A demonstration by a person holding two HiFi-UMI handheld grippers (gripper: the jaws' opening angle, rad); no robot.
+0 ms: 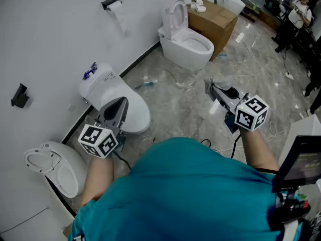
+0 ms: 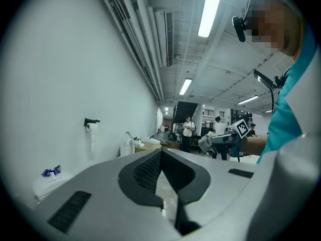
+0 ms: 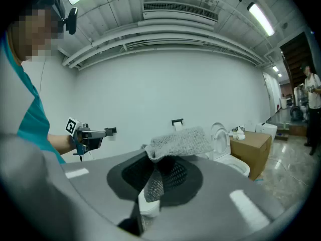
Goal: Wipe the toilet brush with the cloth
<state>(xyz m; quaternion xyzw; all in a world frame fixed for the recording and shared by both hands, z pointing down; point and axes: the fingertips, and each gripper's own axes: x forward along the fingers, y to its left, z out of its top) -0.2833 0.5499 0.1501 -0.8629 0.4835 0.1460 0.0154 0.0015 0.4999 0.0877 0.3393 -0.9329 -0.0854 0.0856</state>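
I see no toilet brush in any view. My right gripper (image 1: 210, 87) is held out level over the marble floor, shut on a grey knitted cloth (image 3: 181, 141). The cloth bunches over the jaw tips and a strip of it hangs down between the pads. In the left gripper view the same cloth (image 2: 205, 142) shows as a pale lump at the tip of the right gripper (image 2: 201, 144). My left gripper (image 1: 122, 102) is over the bowl of a white toilet (image 1: 135, 115). Its jaws (image 2: 161, 152) are shut, with nothing between them.
A second white toilet (image 1: 186, 40) with its lid up stands at the back beside a cardboard box (image 1: 214, 18). A toilet-roll holder (image 1: 113, 3) hangs on the wall. A blue item (image 1: 90, 72) lies on the near tank. Another white fixture (image 1: 52, 165) sits at the lower left. Cables and litter lie on the floor.
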